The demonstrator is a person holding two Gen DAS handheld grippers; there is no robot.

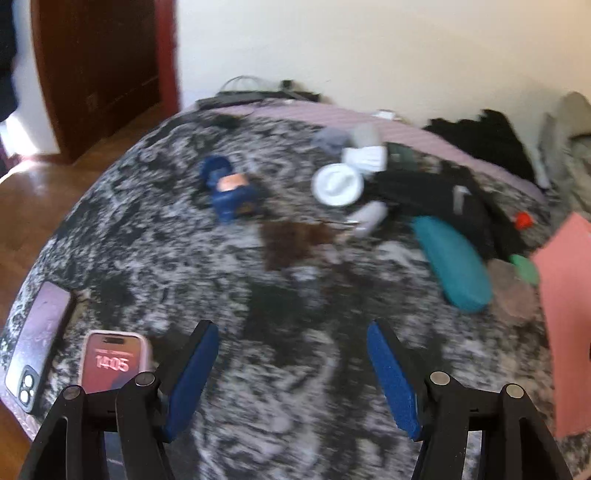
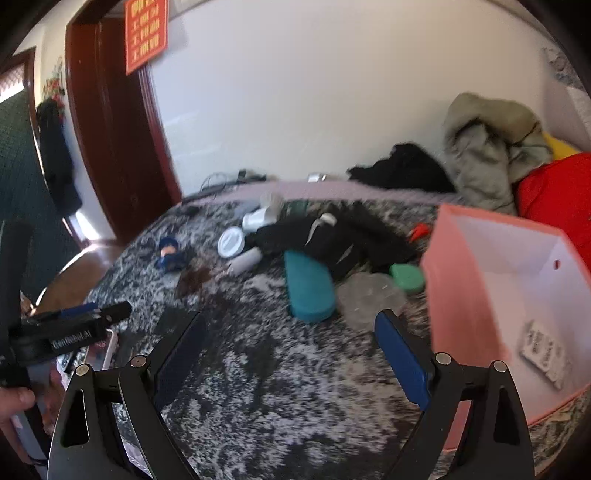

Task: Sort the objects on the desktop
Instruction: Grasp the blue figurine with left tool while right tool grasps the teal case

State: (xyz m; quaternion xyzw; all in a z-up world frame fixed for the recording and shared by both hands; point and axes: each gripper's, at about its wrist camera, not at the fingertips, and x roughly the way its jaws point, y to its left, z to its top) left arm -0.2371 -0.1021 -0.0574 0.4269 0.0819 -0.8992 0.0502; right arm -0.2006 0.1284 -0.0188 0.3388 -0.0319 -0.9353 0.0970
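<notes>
Both grippers are held spread wide, nothing grasped: left gripper [image 1: 291, 369], right gripper [image 2: 291, 354], above the blanket [image 2: 277, 398]. Two phones [image 1: 110, 363] are seen just left of the left gripper. A pink box [image 2: 465, 295] stands right of the right gripper. Farther ahead a teal case [image 2: 308, 286] lies, then a white lid [image 2: 231, 242].

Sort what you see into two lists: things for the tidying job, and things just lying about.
For the job: pink box, teal case, white round lid, green container, phone.

Lying about: grey jacket, black clothing, red poster.
</notes>
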